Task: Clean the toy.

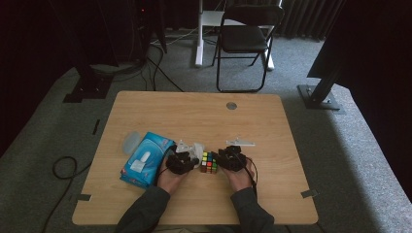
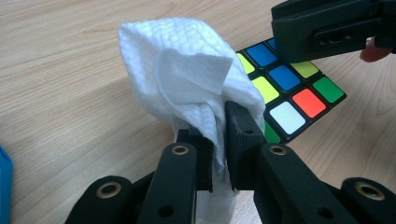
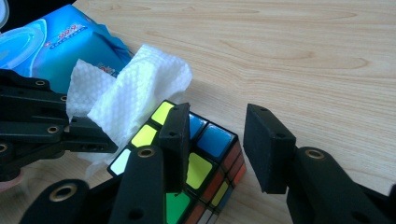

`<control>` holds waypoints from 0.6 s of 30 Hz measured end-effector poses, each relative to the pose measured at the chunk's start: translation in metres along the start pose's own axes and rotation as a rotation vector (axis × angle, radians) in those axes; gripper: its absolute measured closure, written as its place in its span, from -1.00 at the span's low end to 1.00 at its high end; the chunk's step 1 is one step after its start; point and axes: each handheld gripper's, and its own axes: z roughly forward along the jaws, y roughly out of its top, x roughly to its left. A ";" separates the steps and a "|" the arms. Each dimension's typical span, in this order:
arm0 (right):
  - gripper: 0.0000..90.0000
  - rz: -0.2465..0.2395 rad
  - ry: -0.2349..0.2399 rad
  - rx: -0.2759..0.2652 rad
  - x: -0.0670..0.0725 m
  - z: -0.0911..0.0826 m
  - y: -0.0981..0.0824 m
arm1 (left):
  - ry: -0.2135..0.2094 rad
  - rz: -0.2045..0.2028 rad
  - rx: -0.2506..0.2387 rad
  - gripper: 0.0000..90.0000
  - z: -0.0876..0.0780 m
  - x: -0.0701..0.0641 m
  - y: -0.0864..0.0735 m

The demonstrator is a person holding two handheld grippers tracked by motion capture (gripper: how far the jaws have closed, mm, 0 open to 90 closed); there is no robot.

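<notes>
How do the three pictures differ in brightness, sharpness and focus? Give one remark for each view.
High view: dim and soft, with dark edges around the room; the Rubik's cube looks small and slightly blurred. Left gripper view: bright and even, the wet wipe crisp enough to show its embossed weave. Right gripper view: well lit, wood grain sharp, but the blue wipes pack at the edge is softer.

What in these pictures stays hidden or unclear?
- Cube: the wipe and the right gripper's jaw cover part of it in the left gripper view.
- Blue wipes pack: lettering blurred, cut off by the right gripper view's edge.
- Cube stickers: too small to read in the high view.
</notes>
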 end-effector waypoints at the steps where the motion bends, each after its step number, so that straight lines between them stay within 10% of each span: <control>1: 0.37 0.008 0.006 0.002 0.000 0.000 0.000 | -0.001 0.001 -0.005 0.83 0.000 0.000 0.001; 18: 0.55 0.022 -0.014 -0.005 0.002 0.003 0.000 | -0.016 0.005 -0.001 0.88 0.002 0.002 0.008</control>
